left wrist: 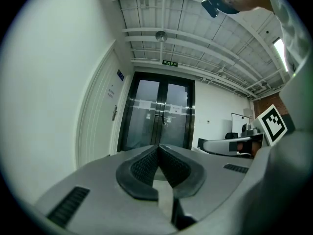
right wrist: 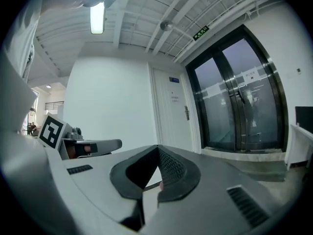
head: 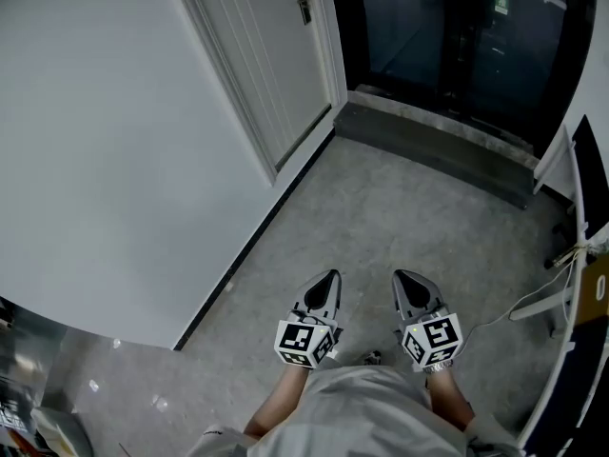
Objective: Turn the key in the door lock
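Nothing is done yet. The door [head: 271, 60] and its lock [head: 302, 2] stand well off at eleven o'clock. Left gripper [head: 327, 279] and right gripper [head: 405, 279] hold their jaws together, empty. No key shows.

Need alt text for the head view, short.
The left gripper and right gripper are held side by side, fingers closed, above a grey floor. Ahead stand a white door with a handle, and dark glass doors to its right.
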Demonstrator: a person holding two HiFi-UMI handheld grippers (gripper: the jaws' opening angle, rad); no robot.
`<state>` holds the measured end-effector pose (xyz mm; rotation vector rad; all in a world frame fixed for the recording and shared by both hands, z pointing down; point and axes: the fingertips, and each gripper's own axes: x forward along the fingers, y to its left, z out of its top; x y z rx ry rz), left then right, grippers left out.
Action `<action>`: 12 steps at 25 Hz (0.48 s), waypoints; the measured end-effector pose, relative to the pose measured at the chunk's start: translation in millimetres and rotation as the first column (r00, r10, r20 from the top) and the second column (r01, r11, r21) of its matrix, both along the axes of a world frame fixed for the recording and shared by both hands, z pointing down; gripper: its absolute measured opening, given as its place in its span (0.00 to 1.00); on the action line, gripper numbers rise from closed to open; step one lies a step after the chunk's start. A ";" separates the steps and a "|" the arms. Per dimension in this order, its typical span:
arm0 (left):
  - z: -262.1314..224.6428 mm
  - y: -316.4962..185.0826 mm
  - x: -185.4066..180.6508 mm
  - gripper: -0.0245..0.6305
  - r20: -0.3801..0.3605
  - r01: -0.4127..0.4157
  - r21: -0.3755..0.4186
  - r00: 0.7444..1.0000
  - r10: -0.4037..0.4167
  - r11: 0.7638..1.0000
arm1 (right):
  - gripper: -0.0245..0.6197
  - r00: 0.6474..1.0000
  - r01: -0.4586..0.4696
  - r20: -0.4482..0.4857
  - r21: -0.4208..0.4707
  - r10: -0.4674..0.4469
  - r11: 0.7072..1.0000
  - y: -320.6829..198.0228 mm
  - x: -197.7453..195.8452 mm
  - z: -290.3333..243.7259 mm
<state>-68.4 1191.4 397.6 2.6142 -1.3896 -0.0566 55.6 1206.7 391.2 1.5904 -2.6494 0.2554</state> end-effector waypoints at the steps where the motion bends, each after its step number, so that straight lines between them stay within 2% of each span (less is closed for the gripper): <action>1: -0.1 -5.6 3.8 0.05 0.004 0.002 -0.004 1.000 -0.002 1.000 | 0.02 1.000 -0.003 0.003 0.001 0.003 1.000 -7.8 3.1 -1.4; 6: 0.4 -31.2 9.0 0.05 0.003 -0.002 -0.012 1.000 0.002 1.000 | 0.02 0.998 -0.008 0.058 -0.020 0.009 1.000 -36.2 5.5 -0.8; 12: 8.1 -78.3 10.6 0.05 0.010 -0.007 -0.025 1.000 0.007 1.000 | 0.02 0.998 -0.046 0.038 -0.059 0.048 0.997 -79.8 12.3 11.8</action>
